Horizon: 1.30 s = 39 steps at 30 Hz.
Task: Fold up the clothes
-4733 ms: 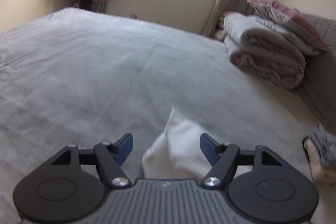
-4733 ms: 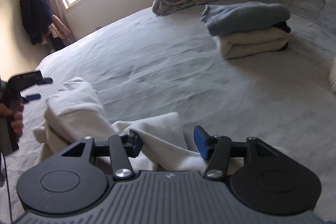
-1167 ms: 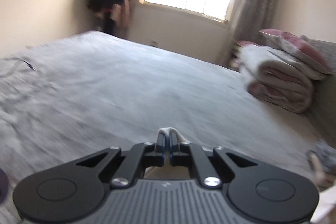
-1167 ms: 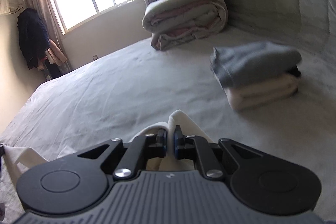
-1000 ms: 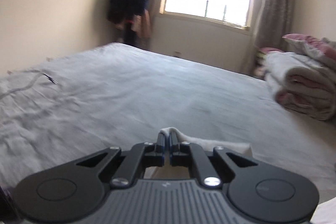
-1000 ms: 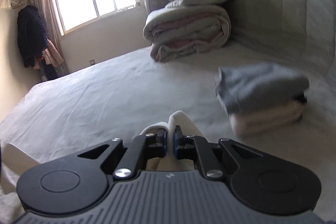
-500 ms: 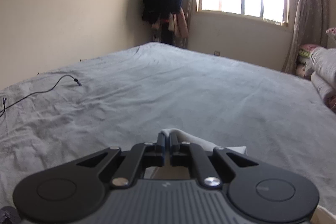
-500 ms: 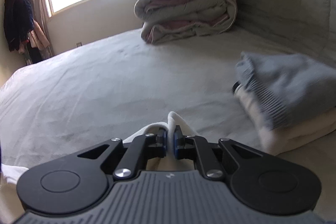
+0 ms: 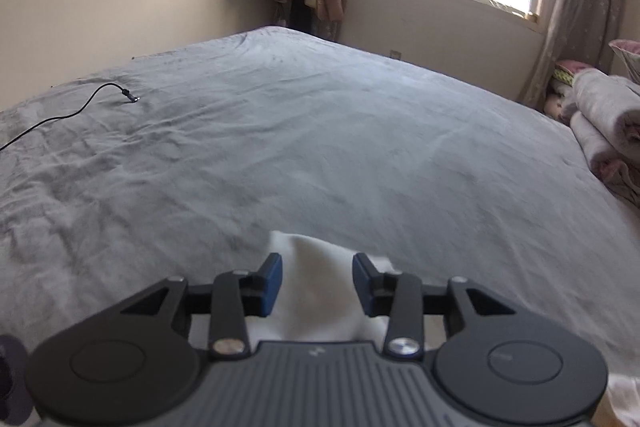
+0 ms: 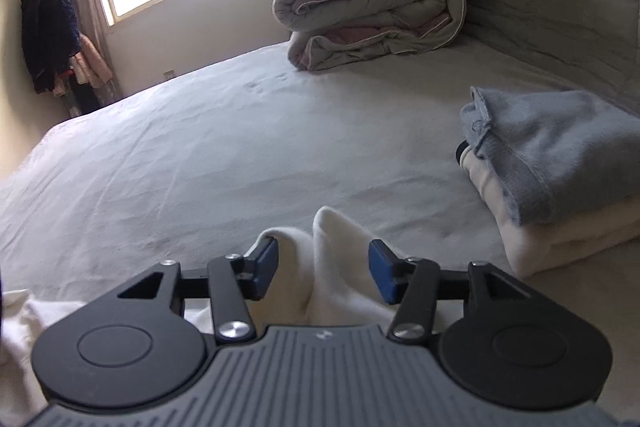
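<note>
- Left wrist view: your left gripper (image 9: pixel 316 285) sits low over the grey bed (image 9: pixel 280 155), its blue pads spread wide. A peak of the white garment (image 9: pixel 316 275) stands up between them, but neither pad presses on it — the cloth is loose in the gap.
- Beyond it the bedspread runs bare up to the window, with a black cable (image 9: pixel 72 111) lying well off to the left and a rolled duvet (image 9: pixel 604 131) at the right edge.
- Right wrist view: your right gripper (image 10: pixel 322 269) is spread as well. Two soft ridges of the white garment rise between the pads, the left ridge brushing the left pad, nothing pinched.
- More of the same white cloth trails out at the lower left of this view, so the garment lies on the bed under and between both grippers.
- Near on the right sits a folded stack (image 10: pixel 560 179), a grey piece on top of a cream one.
- The step, as I read it: both ends of the garment are free on the bed, which fits either a fold just laid down or a pinch about to close — this moment alone won't settle which.
- Either way, mind the cloth: it is limp and bunched, so any grip needs a pad on each side of one clean ridge, not two layers at once.
</note>
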### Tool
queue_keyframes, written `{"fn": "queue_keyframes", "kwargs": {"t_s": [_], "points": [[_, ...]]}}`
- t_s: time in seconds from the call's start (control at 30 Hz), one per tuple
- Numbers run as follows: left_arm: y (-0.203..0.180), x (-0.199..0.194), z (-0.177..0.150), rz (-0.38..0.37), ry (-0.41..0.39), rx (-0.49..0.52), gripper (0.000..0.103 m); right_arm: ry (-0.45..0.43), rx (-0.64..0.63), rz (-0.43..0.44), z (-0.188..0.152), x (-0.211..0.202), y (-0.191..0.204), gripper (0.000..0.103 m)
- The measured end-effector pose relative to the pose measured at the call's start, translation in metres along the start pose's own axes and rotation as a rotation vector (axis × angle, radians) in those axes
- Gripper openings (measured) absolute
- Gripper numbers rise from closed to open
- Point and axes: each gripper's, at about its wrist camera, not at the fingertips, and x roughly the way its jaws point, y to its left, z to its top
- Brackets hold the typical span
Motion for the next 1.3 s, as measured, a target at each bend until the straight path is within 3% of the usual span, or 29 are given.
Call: {"fn": "queue_keyframes", "kwargs": {"t_s": [0.23, 0.63, 1.1, 1.3], "points": [[-0.004, -0.047, -0.009, -0.042, 0.028, -0.003, 0.059, 0.016, 0.044, 0.066, -0.006, -0.043, 0.002, 0.057], [0.004, -0.116, -0.039, -0.110, 0.062, 0.041, 0.069, 0.027, 0.037, 0.109, -0.028, -0.110, 0.003, 0.060], [0.010, -0.174, -0.099, -0.459, 0.236, 0.030, 0.072, 0.114, 0.084, 0.187, -0.093, -0.147, 0.002, 0.063], [0.000, -0.187, -0.138, -0.576, 0.221, 0.175, 0.073, 0.185, 0.098, 0.232, -0.131, -0.144, 0.000, 0.063]]}}
